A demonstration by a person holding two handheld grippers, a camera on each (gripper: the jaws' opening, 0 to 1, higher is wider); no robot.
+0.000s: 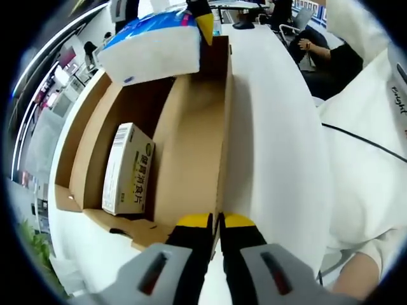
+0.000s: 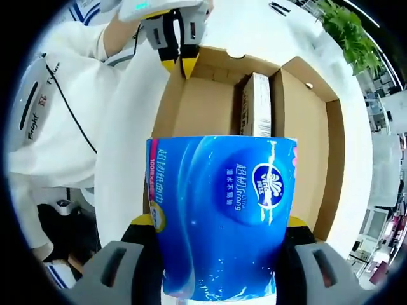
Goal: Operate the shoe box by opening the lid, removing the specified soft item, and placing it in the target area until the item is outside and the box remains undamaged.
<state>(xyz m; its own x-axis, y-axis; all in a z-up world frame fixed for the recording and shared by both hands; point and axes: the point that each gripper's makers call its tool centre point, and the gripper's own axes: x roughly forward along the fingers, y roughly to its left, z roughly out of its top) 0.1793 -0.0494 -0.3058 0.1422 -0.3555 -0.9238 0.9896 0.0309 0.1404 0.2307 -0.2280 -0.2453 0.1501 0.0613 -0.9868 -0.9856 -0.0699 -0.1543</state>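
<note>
We pinch the soft, light tissue pack [image 2: 219,216] by its sides in the right fingers [image 2: 143,230], squeezing gently, while the left fingers [image 1: 216,223], pressed together, clamp the box [image 1: 191,159] wall.

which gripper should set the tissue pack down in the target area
Right, most likely. The right gripper is shut on the blue tissue pack, already lifted above the open shoe box. The left gripper is pinching the box wall, steadying it.

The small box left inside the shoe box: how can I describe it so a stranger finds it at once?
Find the open brown cardboard shoe box on the white table. Inside, against a wall, lies a small white and yellow carton with printed text. It is stiff and rectangular, unlike the soft blue tissue pack clamped in the right gripper.
</note>
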